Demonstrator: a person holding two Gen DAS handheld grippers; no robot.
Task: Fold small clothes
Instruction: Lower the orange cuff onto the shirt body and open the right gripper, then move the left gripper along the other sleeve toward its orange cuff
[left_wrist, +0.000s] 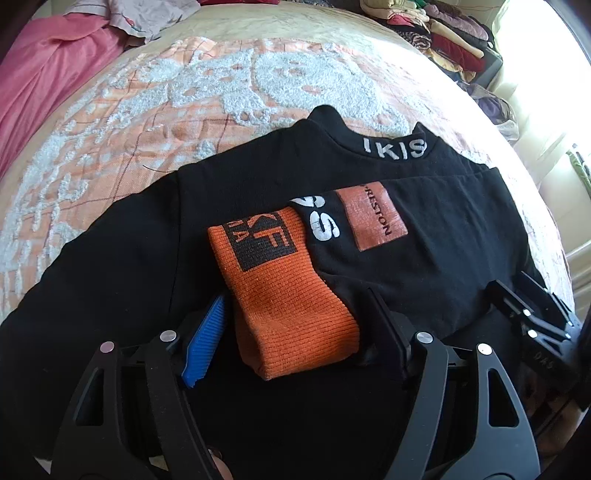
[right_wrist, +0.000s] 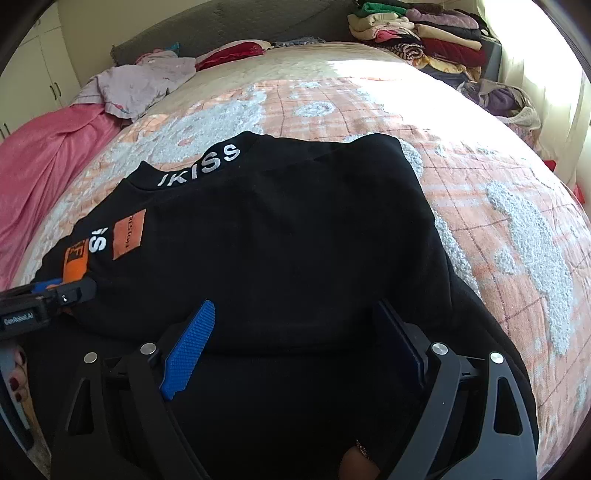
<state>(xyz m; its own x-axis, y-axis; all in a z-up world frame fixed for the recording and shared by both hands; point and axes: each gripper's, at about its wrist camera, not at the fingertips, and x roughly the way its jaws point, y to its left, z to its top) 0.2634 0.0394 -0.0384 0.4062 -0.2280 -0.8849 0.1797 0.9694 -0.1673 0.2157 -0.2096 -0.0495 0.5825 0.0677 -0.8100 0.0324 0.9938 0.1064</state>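
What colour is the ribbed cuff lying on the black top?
Orange, with a black square logo; the cuff shows best in the left wrist view.

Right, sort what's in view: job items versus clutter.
Job:
- black top on the bedspread
- its orange cuff, between the open left gripper's fingers
- right gripper, open over the top

Lying about:
- pink sheet
- lilac garment
- clothes pile
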